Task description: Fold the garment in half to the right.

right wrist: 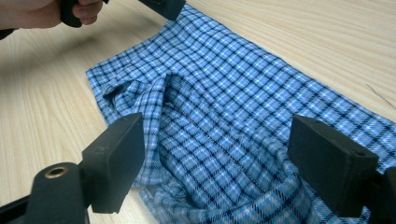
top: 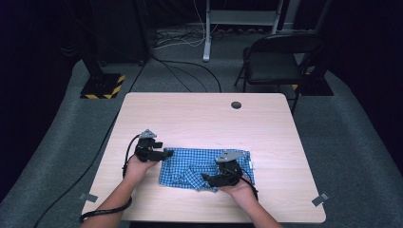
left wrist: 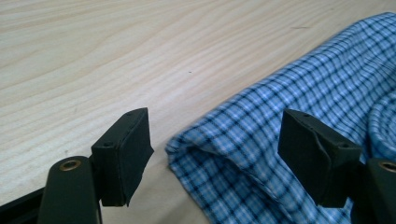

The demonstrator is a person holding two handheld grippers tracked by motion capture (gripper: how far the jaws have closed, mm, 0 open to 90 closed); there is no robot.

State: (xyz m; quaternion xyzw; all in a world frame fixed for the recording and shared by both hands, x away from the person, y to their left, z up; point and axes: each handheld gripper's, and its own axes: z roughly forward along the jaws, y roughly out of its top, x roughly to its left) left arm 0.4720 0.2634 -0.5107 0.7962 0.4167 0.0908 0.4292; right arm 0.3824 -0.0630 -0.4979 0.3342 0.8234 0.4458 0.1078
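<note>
A blue checked cloth (top: 190, 159) lies rumpled on the wooden table (top: 204, 114), near its front edge. My left gripper (top: 166, 153) is at the cloth's left end. In the left gripper view its jaws (left wrist: 217, 156) stand open on either side of a folded corner of the cloth (left wrist: 261, 116), and the pads are not pressing on it. My right gripper (top: 209, 179) hovers over the cloth's bunched front part. In the right gripper view it (right wrist: 224, 163) stands open above raised folds of the cloth (right wrist: 219, 102). The other hand (right wrist: 42, 11) shows at the top left there.
A round cable hole (top: 236, 105) sits near the table's far edge. Tape marks (top: 88, 197) lie at the front corners. A black chair (top: 278, 59) stands beyond the far right corner. Cables run over the grey floor behind and to the left.
</note>
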